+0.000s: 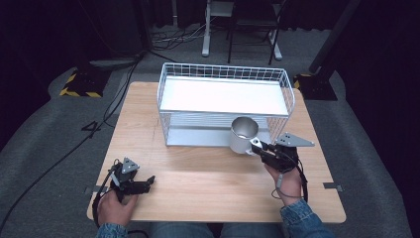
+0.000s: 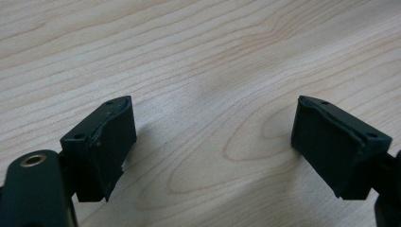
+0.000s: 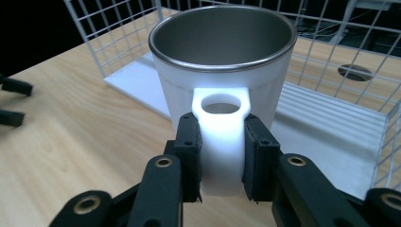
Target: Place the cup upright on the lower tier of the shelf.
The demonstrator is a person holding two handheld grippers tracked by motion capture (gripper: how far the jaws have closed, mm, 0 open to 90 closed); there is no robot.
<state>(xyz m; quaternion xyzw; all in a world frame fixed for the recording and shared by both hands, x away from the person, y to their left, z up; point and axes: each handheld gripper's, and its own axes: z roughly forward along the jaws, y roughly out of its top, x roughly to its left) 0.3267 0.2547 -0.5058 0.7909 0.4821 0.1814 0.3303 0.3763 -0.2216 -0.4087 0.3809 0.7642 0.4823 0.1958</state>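
Mug (image 3: 222,61) upright, just in front of the wire basket (image 1: 171,82) | my right gripper (image 3: 221,163) clamped on its white handle (image 3: 221,137) | my left gripper (image 2: 213,146) spread wide over bare table (image 1: 198,173), well apart | basket wall close behind mug.

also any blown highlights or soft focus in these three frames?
High view: the rack's white shelf is overexposed, room behind nearly black. Right gripper view: the mug's handle, clamped by the right gripper, is clipped to pure white; the near linkage looks soft. Left gripper view: even light, wood grain sharp, soft shadows under the open left gripper.
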